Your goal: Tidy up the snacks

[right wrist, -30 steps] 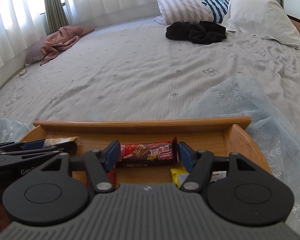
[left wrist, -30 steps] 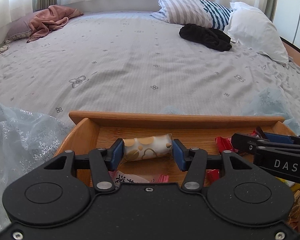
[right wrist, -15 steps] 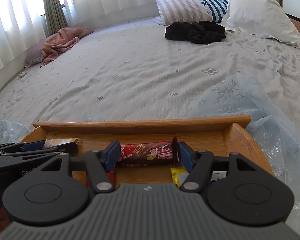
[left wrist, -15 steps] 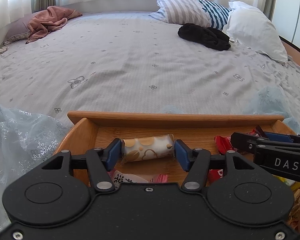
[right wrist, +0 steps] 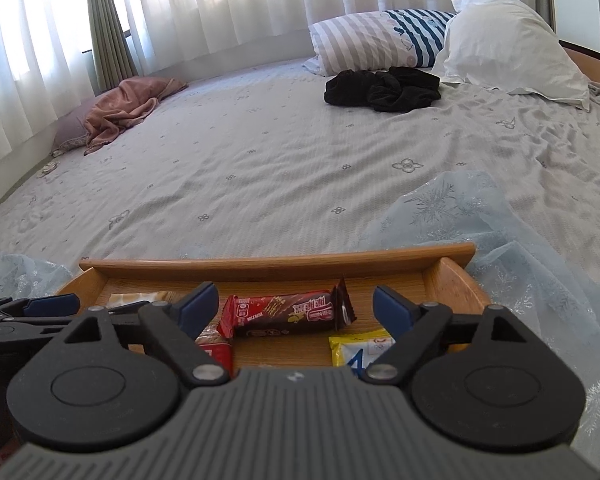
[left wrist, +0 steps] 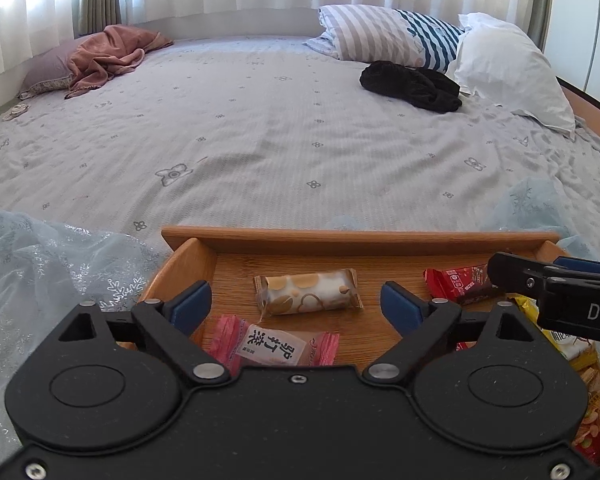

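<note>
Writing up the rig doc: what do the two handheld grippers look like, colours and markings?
Left gripper: matte black body, round pivot discs, silver screws, blue finger pads. Right gripper: same black linkage and blue pads, but a ribbed grey body. White "DA" lettering shows on its side in the left view. No cables or sleeves visible.

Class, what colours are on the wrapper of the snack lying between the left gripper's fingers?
White with tan and gold shapes; left wrist view shows it best.
</note>
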Demonstrator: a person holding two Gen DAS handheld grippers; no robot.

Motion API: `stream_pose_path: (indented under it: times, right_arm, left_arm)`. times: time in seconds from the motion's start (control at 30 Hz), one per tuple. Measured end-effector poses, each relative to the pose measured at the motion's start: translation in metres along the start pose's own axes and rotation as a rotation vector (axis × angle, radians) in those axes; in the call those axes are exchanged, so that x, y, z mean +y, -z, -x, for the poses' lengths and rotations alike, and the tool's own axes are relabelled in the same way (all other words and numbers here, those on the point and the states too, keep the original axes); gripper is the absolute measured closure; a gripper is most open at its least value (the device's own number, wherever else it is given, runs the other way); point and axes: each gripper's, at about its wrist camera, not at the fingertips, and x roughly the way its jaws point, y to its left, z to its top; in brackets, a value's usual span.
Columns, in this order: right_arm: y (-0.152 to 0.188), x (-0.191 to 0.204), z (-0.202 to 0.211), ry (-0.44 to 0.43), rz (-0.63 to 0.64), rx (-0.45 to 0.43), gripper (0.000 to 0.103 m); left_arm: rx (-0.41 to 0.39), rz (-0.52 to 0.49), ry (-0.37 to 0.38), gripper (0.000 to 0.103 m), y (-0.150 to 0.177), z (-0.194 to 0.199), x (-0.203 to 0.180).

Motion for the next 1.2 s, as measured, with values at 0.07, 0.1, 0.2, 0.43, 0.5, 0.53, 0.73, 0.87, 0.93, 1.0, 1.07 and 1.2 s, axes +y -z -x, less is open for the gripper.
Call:
stream_pose_path:
  times: [0.07,0.1,0.2,0.43,0.5,0.53,0.73,0.87,0.93,1.0,1.07,1.2]
  right_arm:
    - [0.002,-0.004,0.008,0.009,-0.004,-0.008,0.010]
    - [0.002,-0.005,0.012,0.013,-0.003,-0.011,0.010]
    - [0.005,-0.009,0.026,0.014,-0.010,-0.027,0.010]
    - [0.014,-0.013,0.058,0.008,-0.017,-0.054,0.008]
    - [0.018,-0.012,0.067,0.011,0.000,-0.061,0.007]
    - [0.020,-0.011,0.071,0.010,0.008,-0.064,0.006]
    - [0.037,-0.006,0.099,-0.001,0.039,-0.073,0.005]
    - [0.049,-0.002,0.115,0.007,0.064,-0.088,0.004]
    - [0.054,-0.001,0.123,0.001,0.065,-0.096,0.004]
    - [0.060,-0.001,0.131,-0.003,0.067,-0.107,0.004]
    - [0.065,0.000,0.139,-0.002,0.076,-0.117,0.004]
    - [0.078,0.004,0.155,0.001,0.099,-0.140,0.002]
  left_arm:
    - [-0.011,-0.006,0.006,0.007,0.002,0.011,0.002]
    - [-0.015,-0.008,0.013,0.007,0.003,0.017,0.003]
    - [-0.023,-0.018,0.022,0.006,0.007,0.034,0.005]
    - [-0.036,-0.026,0.038,0.004,0.021,0.072,0.006]
    - [-0.045,-0.031,0.038,0.004,0.025,0.083,0.006]
    - [-0.051,-0.032,0.037,0.003,0.027,0.089,0.006]
    - [-0.067,-0.022,0.058,0.002,0.043,0.121,0.008]
    - [-0.075,-0.028,0.066,0.001,0.056,0.140,0.008]
    - [-0.076,-0.037,0.070,0.001,0.063,0.148,0.007]
    - [-0.078,-0.048,0.076,0.001,0.070,0.155,0.006]
    - [-0.085,-0.053,0.074,0.001,0.077,0.163,0.006]
    - [-0.105,-0.062,0.064,0.001,0.088,0.175,0.007]
